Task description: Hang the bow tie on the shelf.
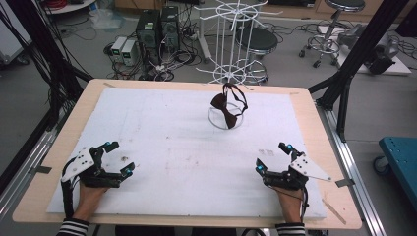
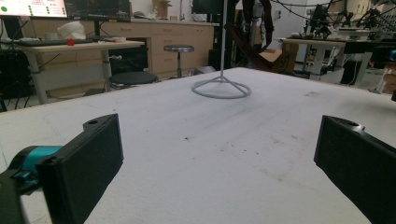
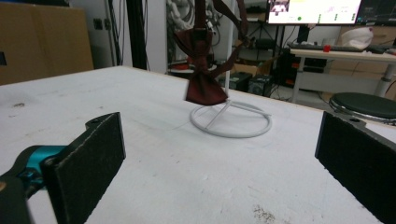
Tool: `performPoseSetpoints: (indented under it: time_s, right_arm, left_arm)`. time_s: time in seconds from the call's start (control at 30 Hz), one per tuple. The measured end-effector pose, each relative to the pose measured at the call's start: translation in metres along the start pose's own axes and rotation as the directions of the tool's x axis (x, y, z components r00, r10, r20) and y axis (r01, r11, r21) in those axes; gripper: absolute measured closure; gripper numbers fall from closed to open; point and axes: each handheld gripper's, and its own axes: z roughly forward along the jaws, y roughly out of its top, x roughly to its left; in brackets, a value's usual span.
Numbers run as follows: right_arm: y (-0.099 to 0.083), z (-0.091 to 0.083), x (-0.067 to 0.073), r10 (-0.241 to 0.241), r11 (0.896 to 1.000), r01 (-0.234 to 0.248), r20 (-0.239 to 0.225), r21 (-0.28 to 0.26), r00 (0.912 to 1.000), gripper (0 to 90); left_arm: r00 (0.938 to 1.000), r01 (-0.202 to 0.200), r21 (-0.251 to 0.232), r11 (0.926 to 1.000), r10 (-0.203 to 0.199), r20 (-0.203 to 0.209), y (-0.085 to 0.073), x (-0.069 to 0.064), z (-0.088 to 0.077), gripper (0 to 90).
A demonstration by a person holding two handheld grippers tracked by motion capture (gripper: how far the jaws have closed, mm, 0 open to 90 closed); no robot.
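Nothing is in hand yet: the left claw (image 1: 114,158) at the lower left of the high view and the right claw (image 1: 272,156) at the lower right both rest on the white tabletop (image 1: 162,142) with jaws spread wide and empty, well apart from the bow tie (image 1: 227,105). That dark red-brown bow tie hangs by its strap from a white wire stand (image 1: 231,44) near the upper middle, its bow dangling just above the stand's ring base. Reaching and gripping it all seems left to do.

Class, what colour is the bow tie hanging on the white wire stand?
Dark reddish-brown, a maroon shade; the bow tie shows best in the right gripper view.
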Motion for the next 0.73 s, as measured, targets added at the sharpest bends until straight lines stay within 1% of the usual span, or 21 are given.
performPoseSetpoints:
  time_s: [0.07,0.1,0.17,0.23,0.3,0.33,0.37,0.43,0.5,0.63,0.73]
  right_arm:
    - [-0.006,-0.002,0.000,0.001,1.000,-0.001,0.007,-0.030,1.0000,0.8]
    - [-0.007,-0.001,0.000,0.000,1.000,0.000,0.002,-0.029,1.0000,0.8]
    - [-0.009,-0.001,-0.002,0.001,1.000,0.000,0.021,-0.027,0.9998,0.8]
    - [-0.012,0.000,-0.005,0.024,0.999,-0.024,0.011,-0.040,0.9996,0.8]
    - [-0.015,0.001,-0.005,0.016,0.999,-0.016,0.010,-0.034,0.9998,0.8]
    - [-0.016,0.002,-0.006,0.030,0.999,-0.030,0.008,-0.028,0.9995,0.8]
    - [-0.016,0.001,-0.006,0.025,0.999,-0.024,0.014,-0.034,0.9996,0.8]
    - [-0.016,0.002,-0.006,0.021,0.999,-0.020,0.025,-0.029,0.9995,0.8]
    - [-0.016,0.001,-0.006,0.023,0.999,-0.023,0.026,-0.031,0.9994,0.8]
    - [-0.016,0.002,-0.003,-0.008,1.000,0.008,0.028,-0.018,0.9996,0.8]
    - [-0.016,0.002,-0.003,-0.016,1.000,0.016,0.025,-0.017,0.9996,0.8]
  left_arm:
    - [1.0000,0.000,-0.006,1.0000,0.000,-0.005,0.000,0.000,0.000,1.7]
    - [1.0000,0.000,-0.007,1.0000,0.000,-0.005,0.000,0.000,0.000,1.7]
    - [1.0000,-0.003,-0.007,1.0000,0.003,-0.004,0.000,0.000,0.000,1.7]
    - [1.0000,-0.007,-0.006,1.0000,0.007,-0.001,0.000,0.000,-0.001,1.7]
    - [1.0000,-0.009,-0.011,0.9999,0.009,-0.004,0.000,-0.001,-0.001,1.7]
    - [0.9999,-0.008,-0.016,0.9998,0.008,-0.007,-0.001,-0.001,-0.001,1.7]
    - [0.9999,-0.006,-0.019,0.9998,0.006,-0.011,-0.001,-0.001,-0.002,1.7]
    - [0.9999,-0.006,-0.020,0.9998,0.006,-0.009,-0.001,-0.001,-0.002,1.7]
    - [0.9999,-0.013,-0.019,0.9997,0.013,-0.011,-0.001,-0.001,-0.002,1.7]
    - [0.9998,-0.015,-0.020,0.9997,0.015,-0.013,-0.001,-0.002,-0.002,1.7]
    - [0.9998,-0.016,-0.023,0.9996,0.016,-0.015,-0.001,-0.002,-0.002,1.7]
